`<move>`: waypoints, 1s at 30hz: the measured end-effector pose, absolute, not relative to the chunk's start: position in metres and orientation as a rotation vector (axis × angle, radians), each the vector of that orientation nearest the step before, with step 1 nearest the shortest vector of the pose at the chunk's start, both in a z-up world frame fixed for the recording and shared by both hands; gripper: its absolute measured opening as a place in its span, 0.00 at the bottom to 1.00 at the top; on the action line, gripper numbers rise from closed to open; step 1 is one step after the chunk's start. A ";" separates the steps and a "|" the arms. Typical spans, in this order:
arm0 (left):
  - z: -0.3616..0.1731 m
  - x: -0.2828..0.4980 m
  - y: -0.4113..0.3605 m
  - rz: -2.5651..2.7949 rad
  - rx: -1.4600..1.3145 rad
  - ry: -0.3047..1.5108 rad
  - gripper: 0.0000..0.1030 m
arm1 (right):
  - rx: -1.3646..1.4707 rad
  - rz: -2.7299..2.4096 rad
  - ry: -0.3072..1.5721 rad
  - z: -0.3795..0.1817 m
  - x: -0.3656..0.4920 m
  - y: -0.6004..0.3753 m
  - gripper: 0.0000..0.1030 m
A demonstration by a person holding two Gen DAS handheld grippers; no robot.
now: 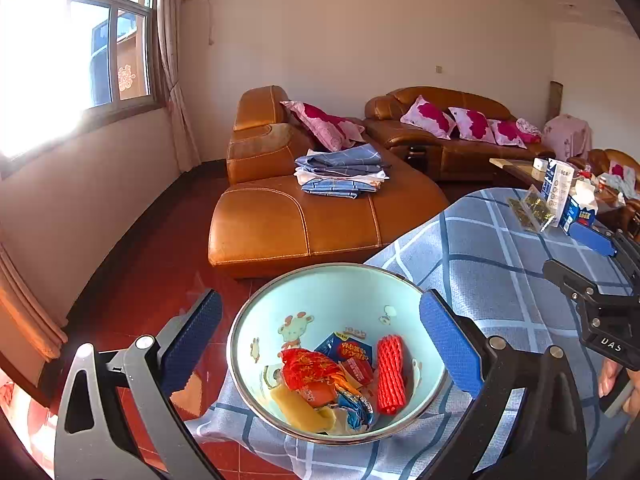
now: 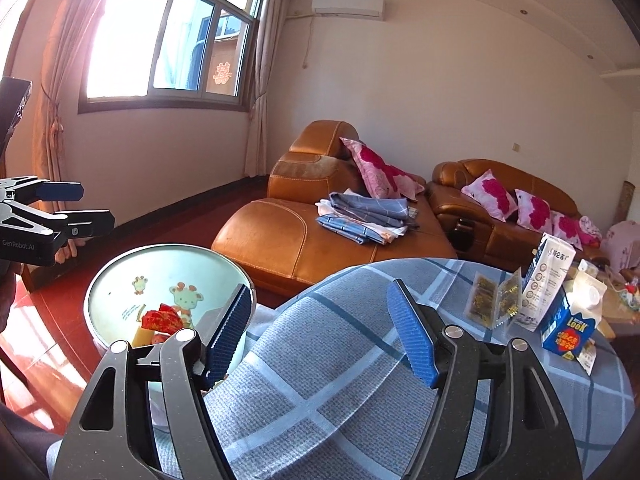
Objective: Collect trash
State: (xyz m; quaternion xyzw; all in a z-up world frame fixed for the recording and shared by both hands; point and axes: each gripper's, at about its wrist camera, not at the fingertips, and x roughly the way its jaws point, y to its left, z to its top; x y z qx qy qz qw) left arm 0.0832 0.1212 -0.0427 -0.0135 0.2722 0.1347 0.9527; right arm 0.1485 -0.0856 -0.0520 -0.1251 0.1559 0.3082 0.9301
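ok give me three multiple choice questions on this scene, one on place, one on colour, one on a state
1. Where is the bowl?
A. at the table's edge
B. on the sofa
C. on the floor

2. What colour is the foam net in the bowl?
A. green
B. red
C. white

3. How does the left gripper stand?
A. shut on a wrapper
B. shut on the bowl rim
C. open, holding nothing

Answers:
1. A, the bowl sits on the checked cloth at the table's edge.
2. B, the net is bright red among the wrappers.
3. C, its fingers stand wide apart above the bowl, with nothing pressed between them.
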 end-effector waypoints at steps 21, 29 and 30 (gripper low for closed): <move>-0.052 0.089 0.118 0.295 0.001 0.577 0.94 | -0.252 0.611 0.324 -0.053 0.150 -0.088 0.70; -0.050 0.090 0.116 0.284 -0.003 0.577 0.94 | -0.235 0.601 0.322 -0.053 0.151 -0.092 0.70; -0.050 0.089 0.116 0.284 -0.002 0.576 0.94 | -0.232 0.600 0.322 -0.053 0.151 -0.093 0.70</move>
